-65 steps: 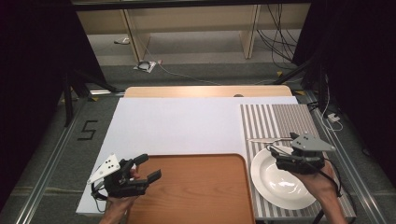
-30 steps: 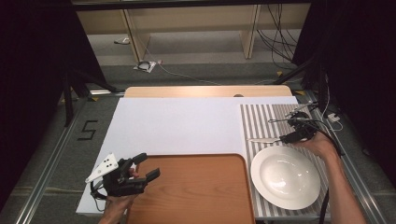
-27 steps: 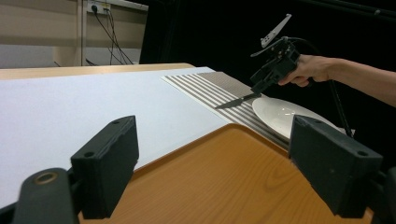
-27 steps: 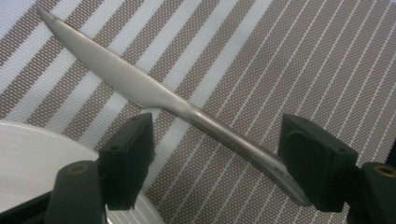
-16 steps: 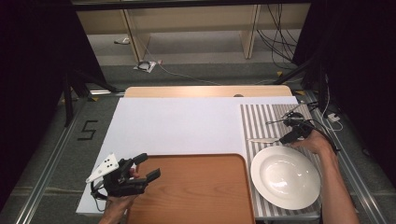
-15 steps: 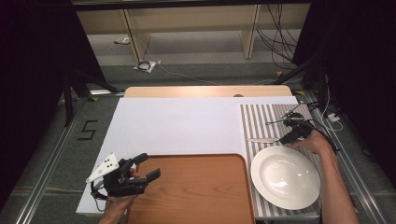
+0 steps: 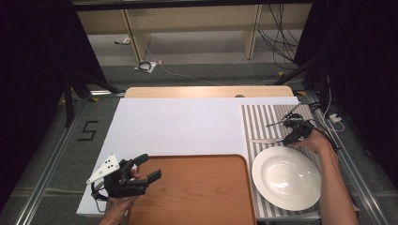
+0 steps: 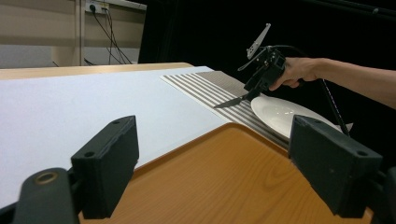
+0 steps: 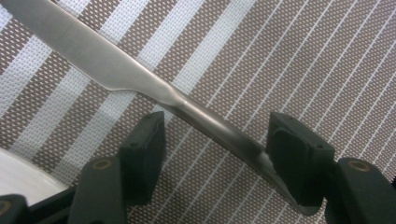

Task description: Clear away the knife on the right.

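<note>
A steel table knife (image 7: 261,139) lies on the striped placemat (image 7: 263,117) just beyond the white plate (image 7: 286,178). My right gripper (image 7: 289,139) points down at the knife's handle end. In the right gripper view the knife (image 9: 116,70) runs slantwise between the jaws of the right gripper (image 9: 217,126). Its handle reaches the right-hand pad, while the left-hand pad stands clear. These jaws have just been closing with the knife between them. My left gripper (image 7: 149,167) hovers open and empty over the left edge of the wooden tray (image 7: 197,192).
A white sheet (image 7: 187,126) covers the middle of the table, with a wooden board edge (image 7: 206,91) behind it. The plate's rim (image 9: 14,179) lies close to the right gripper. The table's right edge and cables (image 7: 328,117) run just beyond the placemat.
The right gripper has left its place above the plate, gone to the knife beyond it and sunk onto the handle. Its jaws stand narrower. The left gripper has kept still.
</note>
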